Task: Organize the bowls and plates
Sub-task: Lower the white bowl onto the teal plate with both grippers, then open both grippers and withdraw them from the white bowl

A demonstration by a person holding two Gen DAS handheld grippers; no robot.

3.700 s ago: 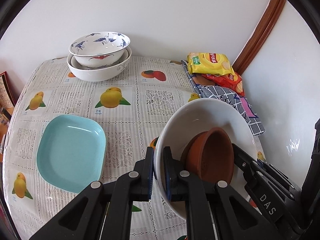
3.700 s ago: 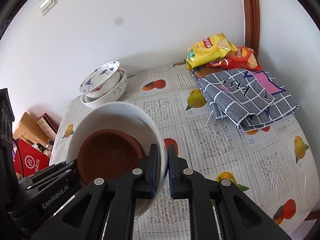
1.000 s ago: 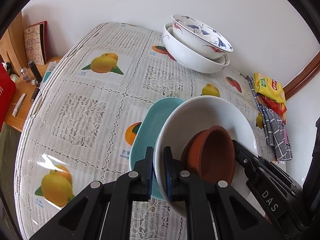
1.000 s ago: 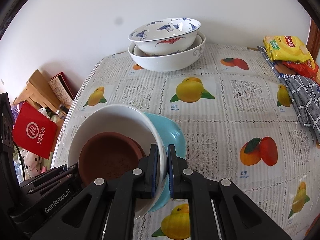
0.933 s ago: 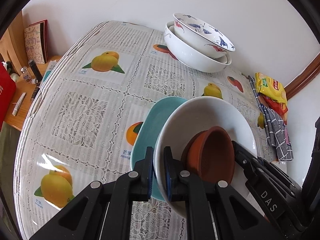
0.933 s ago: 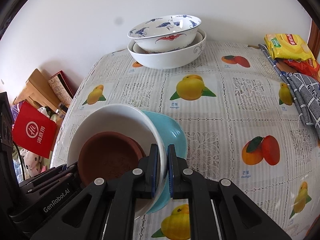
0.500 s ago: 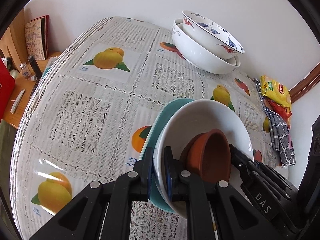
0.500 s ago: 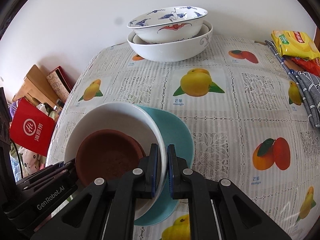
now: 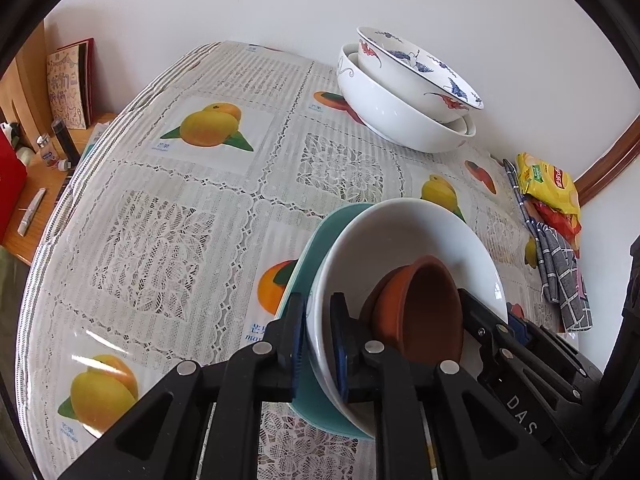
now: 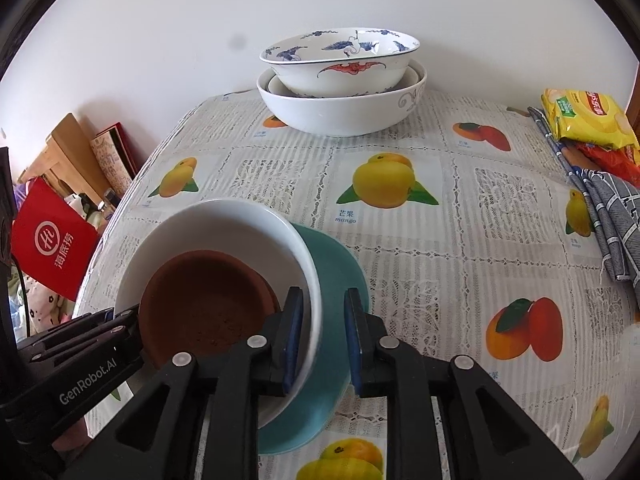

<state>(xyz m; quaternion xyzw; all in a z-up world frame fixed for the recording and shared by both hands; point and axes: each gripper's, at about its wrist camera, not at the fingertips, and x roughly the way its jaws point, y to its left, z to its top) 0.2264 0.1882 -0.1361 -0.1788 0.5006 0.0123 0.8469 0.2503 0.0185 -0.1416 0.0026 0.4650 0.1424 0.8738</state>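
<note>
Now white bowl [image 10: 224, 232] sits on teal plate [image 10: 340, 264].
Left tongs [image 9: 318, 340] grip its rim for steadiness; right tongs [image 10: 320, 332], released, straddle the rim.

We are holding both grippers low, side by side. Left gripper [image 9: 318, 340]: jaws clamping the white bowl's [image 9: 400, 236] rim. Right gripper [image 10: 320, 334]: jaws standing apart, straddling the opposite rim.
</note>
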